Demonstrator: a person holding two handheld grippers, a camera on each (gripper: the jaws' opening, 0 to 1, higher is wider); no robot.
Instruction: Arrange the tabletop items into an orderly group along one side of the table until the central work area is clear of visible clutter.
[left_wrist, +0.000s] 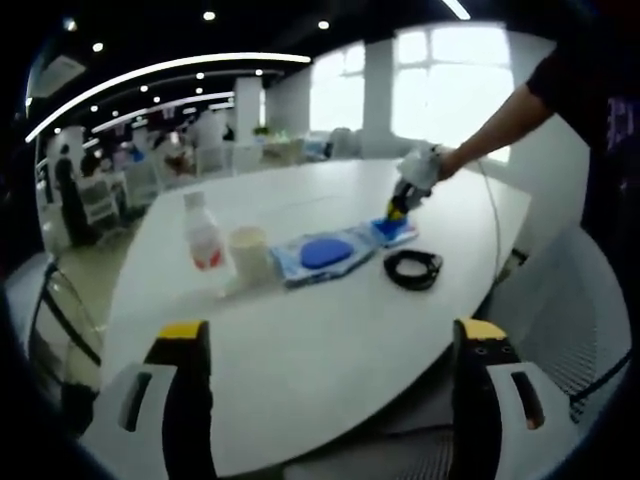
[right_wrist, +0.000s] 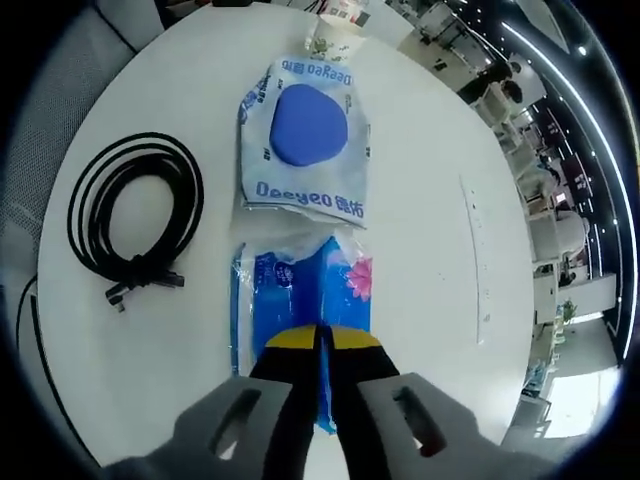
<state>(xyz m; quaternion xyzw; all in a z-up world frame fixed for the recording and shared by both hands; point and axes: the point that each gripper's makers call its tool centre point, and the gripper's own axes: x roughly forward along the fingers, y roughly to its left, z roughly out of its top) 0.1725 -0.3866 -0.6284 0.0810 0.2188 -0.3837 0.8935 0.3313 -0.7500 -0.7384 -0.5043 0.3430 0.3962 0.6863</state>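
The blue tissue pack (right_wrist: 300, 300) lies flat on the white table (right_wrist: 440, 260), pinched at its near edge by the right tool (right_wrist: 320, 345), whose jaws are nearly together. Just beyond it lies a wet-wipes pack (right_wrist: 305, 135); a coiled black cable (right_wrist: 130, 220) rests beside them. The left tool (left_wrist: 330, 345) hangs wide and empty, facing a bottle (left_wrist: 203, 232) and cup (left_wrist: 249, 255).

The wet-wipes pack (right_wrist: 305, 135) reads "Deeyeo" at both its ends.
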